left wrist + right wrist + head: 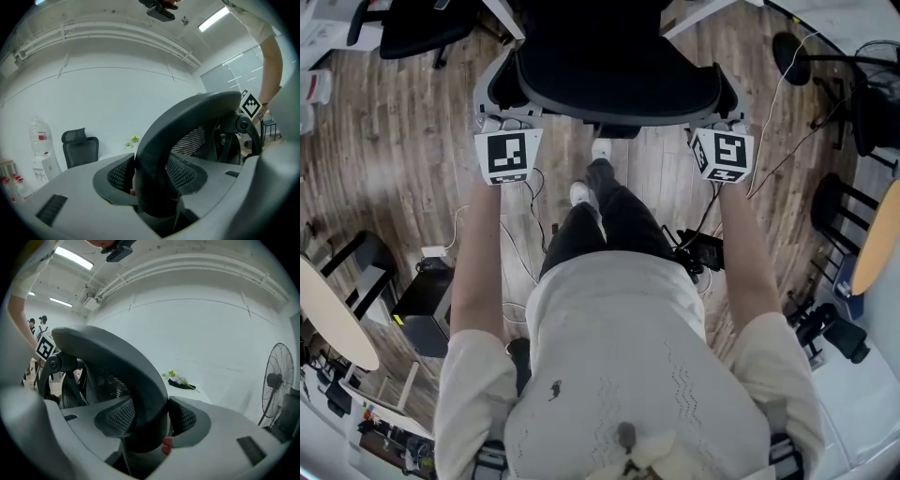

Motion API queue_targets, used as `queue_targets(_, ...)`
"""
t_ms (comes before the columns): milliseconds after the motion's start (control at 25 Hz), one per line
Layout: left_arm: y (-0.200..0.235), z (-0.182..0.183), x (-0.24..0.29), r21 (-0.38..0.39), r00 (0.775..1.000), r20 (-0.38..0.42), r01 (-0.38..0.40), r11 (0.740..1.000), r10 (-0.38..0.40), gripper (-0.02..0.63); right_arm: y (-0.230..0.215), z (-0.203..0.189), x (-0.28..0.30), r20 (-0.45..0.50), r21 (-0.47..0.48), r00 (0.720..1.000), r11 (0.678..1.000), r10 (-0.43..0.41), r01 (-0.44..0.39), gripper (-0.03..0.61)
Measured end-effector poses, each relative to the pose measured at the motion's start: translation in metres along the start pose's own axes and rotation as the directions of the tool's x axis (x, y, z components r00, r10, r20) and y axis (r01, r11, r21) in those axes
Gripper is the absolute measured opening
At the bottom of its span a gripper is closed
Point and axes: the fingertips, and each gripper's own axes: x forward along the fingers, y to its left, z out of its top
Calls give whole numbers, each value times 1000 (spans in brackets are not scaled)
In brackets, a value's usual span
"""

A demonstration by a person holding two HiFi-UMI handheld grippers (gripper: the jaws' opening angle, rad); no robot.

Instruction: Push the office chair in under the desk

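Note:
The black office chair (614, 70) stands just in front of me in the head view, its curved backrest toward me. The white legs of the desk (504, 17) angle in beyond it at the top. My left gripper (500, 120) is at the backrest's left end and my right gripper (724, 122) at its right end. In the left gripper view the left gripper (154, 187) is shut on the dark backrest frame (154, 154). In the right gripper view the right gripper (145, 427) is likewise clamped on the frame (140, 380). The chair's seat and base are hidden.
A second black chair (417, 28) stands at the far left, and a floor fan (792, 56) at the far right. Cables and a black box (427, 305) lie on the wood floor beside my legs. A round table (333, 314) is at my left.

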Motion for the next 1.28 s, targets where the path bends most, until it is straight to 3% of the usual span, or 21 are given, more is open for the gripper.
queue_targets(480,-2,3,-3,-2,1000,1,0,1000,0,232,-1,2,-4,-8,24,1000,999,25,-25,235)
queue_targets(880,0,0,-23,-27,998,-12,-65,998,64,213,5,4,-15,-25,56,999,997,47,-45,241)
queue_targets(1120,-9,-2,-65,-133,995,-23,-95,987,93,176,25,2,-52,-27,109,998,992,60,-57,251)
queue_targets(1280,-24,-4,-98,-191,996,-29,-83,978,79,126,50,6,-81,-20,147,996,986,83,-80,158)
